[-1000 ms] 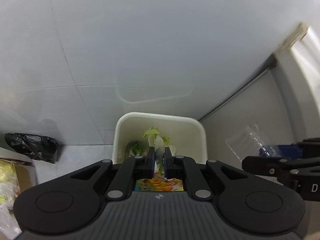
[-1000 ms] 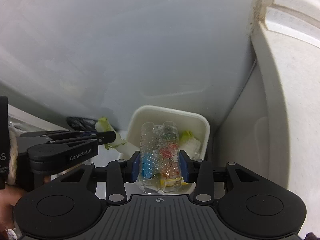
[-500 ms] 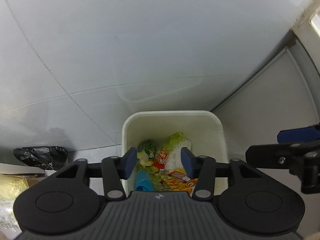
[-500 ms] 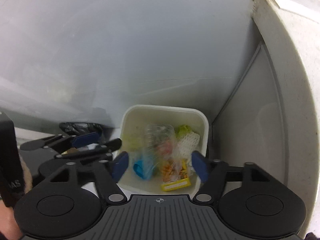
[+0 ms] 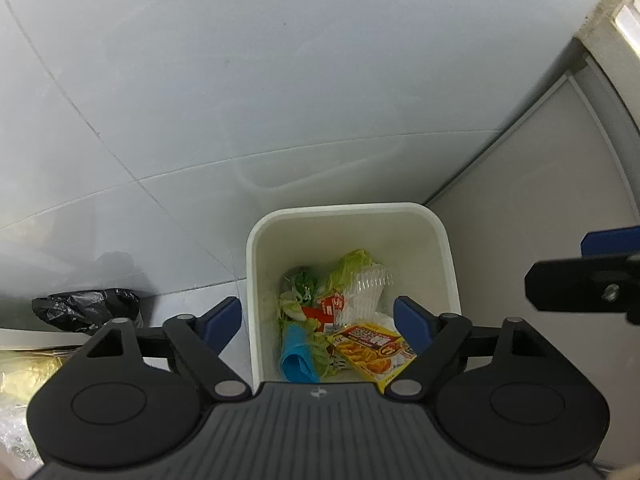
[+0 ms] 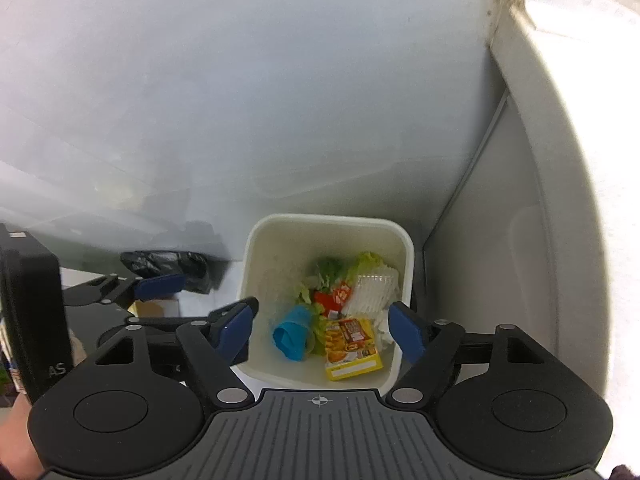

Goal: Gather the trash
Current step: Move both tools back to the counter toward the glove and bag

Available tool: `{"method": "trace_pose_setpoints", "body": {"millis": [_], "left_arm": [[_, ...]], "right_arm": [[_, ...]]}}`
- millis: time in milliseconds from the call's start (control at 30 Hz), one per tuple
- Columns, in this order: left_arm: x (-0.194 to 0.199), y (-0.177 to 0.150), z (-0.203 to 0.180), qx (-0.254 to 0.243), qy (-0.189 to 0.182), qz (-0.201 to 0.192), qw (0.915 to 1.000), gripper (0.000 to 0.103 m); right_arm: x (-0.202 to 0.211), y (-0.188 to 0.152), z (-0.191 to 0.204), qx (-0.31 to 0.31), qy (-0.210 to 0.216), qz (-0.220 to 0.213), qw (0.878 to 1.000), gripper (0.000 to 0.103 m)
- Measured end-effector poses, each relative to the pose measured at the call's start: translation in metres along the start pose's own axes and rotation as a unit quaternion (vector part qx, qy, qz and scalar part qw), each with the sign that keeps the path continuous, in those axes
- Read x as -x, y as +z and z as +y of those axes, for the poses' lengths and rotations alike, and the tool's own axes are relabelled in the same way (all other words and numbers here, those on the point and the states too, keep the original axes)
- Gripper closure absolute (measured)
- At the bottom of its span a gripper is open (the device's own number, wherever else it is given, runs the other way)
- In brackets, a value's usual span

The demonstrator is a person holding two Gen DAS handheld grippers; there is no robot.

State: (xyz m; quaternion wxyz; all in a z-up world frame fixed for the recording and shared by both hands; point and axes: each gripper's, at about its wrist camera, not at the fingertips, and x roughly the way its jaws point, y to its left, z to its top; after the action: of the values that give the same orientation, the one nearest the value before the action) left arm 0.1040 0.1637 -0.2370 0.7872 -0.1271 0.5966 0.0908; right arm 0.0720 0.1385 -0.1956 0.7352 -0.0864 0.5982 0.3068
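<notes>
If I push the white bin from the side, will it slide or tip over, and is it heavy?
The white bin looks like thin plastic and holds only light trash: leaves, a yellow box, a blue cup. So it is probably light. It looks fairly tall, on smooth floor tiles, so a low push likely slides it; a high push may tip it.

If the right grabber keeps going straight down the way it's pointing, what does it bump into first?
Probably the trash in the white bin. The right gripper, jaws opening with nothing between them, points down into it, about at the yellow snack box beside the blue cup. Depth is hard to judge.
</notes>
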Motion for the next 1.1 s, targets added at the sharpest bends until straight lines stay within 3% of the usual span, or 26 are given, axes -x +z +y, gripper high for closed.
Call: {"method": "trace_pose_setpoints", "body": {"millis": [133,300,567,867,1100], "left_arm": [[0.008,-0.006,-0.001,0.0,-0.001,-0.005,1.0,0.009],[0.019,-0.01,-0.004,-0.007,0.0,-0.007,1.0,0.007],[0.054,-0.004,-0.025,-0.006,-0.02,-0.049,0.9986,0.002],[0.105,0.01,-0.082,-0.025,-0.062,-0.124,0.9901,0.001],[0.124,0.022,-0.145,-0.038,-0.099,-0.141,0.9843,0.001]], "right_arm": [[0.017,-0.005,0.002,0.011,0.011,-0.014,1.0,0.025],[0.043,-0.018,0.004,0.033,0.018,-0.047,0.998,0.019],[0.106,-0.041,-0.017,0.063,-0.017,-0.125,0.99,0.015],[0.184,-0.073,-0.093,0.009,-0.084,-0.238,0.968,0.01],[0.228,-0.097,-0.168,-0.04,-0.15,-0.293,0.943,0.008]]}}
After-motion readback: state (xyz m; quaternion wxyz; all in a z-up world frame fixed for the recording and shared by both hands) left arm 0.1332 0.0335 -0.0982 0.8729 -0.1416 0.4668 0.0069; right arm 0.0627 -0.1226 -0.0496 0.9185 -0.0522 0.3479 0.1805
